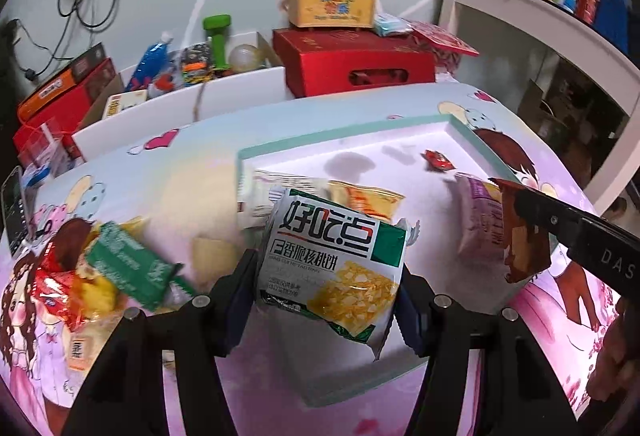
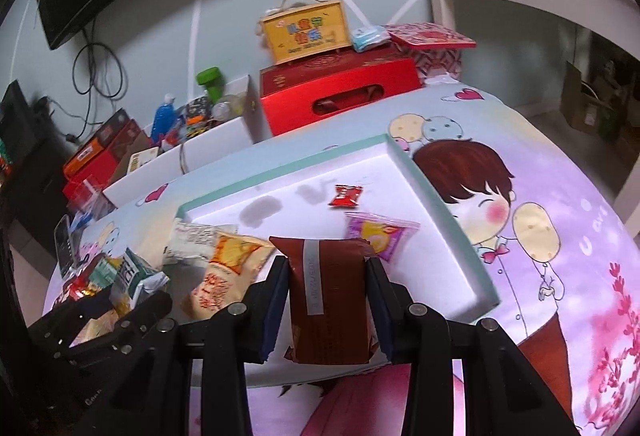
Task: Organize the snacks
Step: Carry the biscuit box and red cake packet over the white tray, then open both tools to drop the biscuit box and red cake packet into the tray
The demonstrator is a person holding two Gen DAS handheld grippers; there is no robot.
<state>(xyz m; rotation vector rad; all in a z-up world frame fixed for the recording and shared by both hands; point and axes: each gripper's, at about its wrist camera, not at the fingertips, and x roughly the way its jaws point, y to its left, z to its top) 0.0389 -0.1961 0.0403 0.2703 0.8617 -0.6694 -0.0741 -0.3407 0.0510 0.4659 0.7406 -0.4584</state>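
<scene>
We hold two snack packets above a shallow white tray [image 2: 444, 236] with a mint-green rim, which lies on a cartoon-printed cloth. Our left gripper [image 1: 326, 276] is clamped on a white-and-green biscuit packet [image 1: 332, 260], hanging over the tray's near edge. Our right gripper [image 2: 326, 300] is clamped on a brown packet [image 2: 328, 296], also over the tray's near edge. Already inside the tray lie a purple packet [image 2: 380, 236], a small red candy [image 2: 346, 195] nearer its far side, an orange packet [image 2: 228, 268] and a white packet [image 2: 196, 236] towards its left end. A loose pile of unsorted snacks [image 1: 100, 272] sits outside the tray, off its left end. To do this step well, we judge we should lower each packet onto bare tray floor, clear of the packets lying there, and release only once it rests flat, keeping the two grippers from bumping.
</scene>
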